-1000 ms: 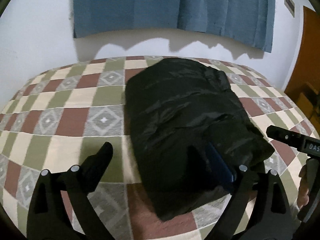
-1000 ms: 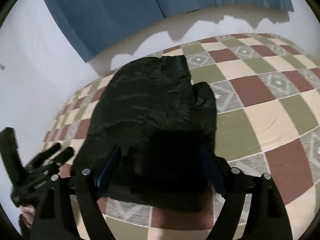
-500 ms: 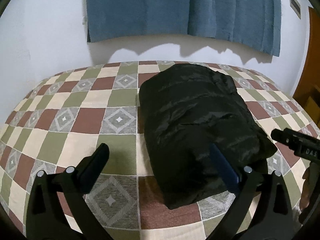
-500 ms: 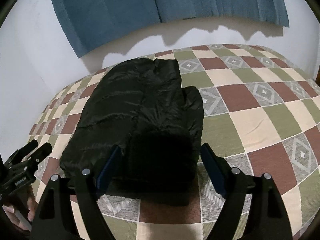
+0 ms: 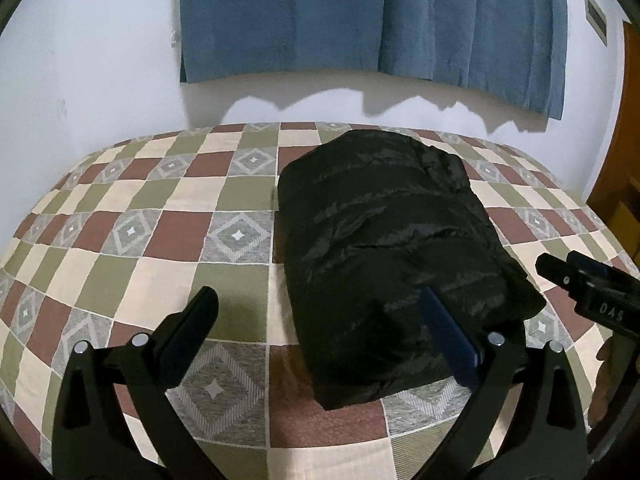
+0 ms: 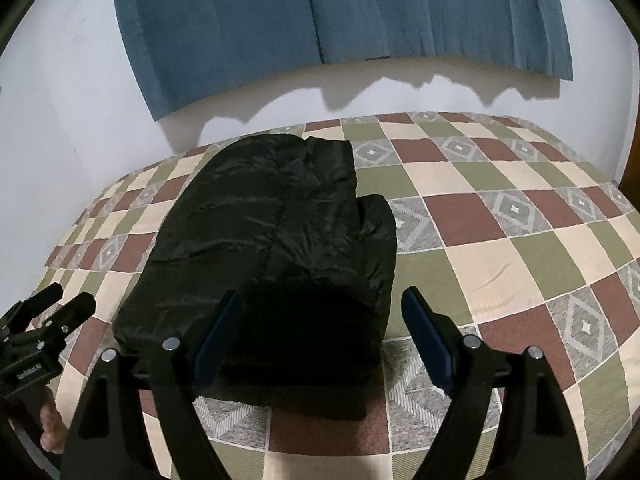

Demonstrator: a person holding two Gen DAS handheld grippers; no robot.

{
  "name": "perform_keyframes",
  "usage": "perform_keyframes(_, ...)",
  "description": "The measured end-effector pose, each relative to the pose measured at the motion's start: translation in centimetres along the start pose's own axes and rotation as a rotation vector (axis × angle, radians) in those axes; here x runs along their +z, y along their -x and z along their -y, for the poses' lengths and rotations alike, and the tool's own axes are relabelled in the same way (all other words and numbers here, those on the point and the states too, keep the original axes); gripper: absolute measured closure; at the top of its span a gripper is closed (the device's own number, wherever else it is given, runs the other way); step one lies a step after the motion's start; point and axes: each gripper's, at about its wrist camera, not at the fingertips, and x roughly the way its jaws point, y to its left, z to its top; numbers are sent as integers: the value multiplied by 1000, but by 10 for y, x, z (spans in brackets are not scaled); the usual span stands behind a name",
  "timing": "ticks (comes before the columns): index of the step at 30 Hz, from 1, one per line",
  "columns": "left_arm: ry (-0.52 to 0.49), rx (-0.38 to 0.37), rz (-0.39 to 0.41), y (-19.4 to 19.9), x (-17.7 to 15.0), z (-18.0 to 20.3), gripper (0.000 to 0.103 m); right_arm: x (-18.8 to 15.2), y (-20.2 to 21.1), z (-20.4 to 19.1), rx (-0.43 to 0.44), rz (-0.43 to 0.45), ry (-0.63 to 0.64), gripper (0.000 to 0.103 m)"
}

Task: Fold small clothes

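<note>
A black puffy garment point(image 5: 384, 236) lies folded into a compact bundle on the checkered bedspread point(image 5: 152, 216). My left gripper point(image 5: 316, 304) hovers open above the bundle's near left corner, its fingers wide apart and gripping nothing. The same black garment point(image 6: 276, 240) fills the middle of the right wrist view. Over its near edge my right gripper point(image 6: 322, 306) stands open, the fingers clear of the fabric. The right gripper point(image 5: 588, 292) shows at the right edge of the left wrist view; the left gripper point(image 6: 44, 316) shows at the lower left of the right wrist view, a hand point(image 6: 50, 428) below it.
A white wall with a blue curtain point(image 5: 372, 20) rises behind the bed. A wooden door point(image 5: 622, 184) stands at the far right. The bedspread's front edge point(image 6: 320, 468) lies just below the grippers.
Both grippers have drawn back from the bundle and risen a little, so more of the bed shows. The left gripper's fingers have come off the fabric. The garment rests as it was.
</note>
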Motion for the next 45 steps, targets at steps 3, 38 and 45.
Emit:
perform_keyframes(3, 7, 22, -3, 0, -2, -1, 3, 0, 3, -2, -15, 21, 16, 17)
perform_keyframes(38, -4, 77, 34, 17, -11, 2, 3, -4, -2, -10, 10, -16, 41, 17)
perform_keyframes(45, -6, 75, 30, 19, -12, 3, 3, -6, -3, -15, 7, -24, 45, 17)
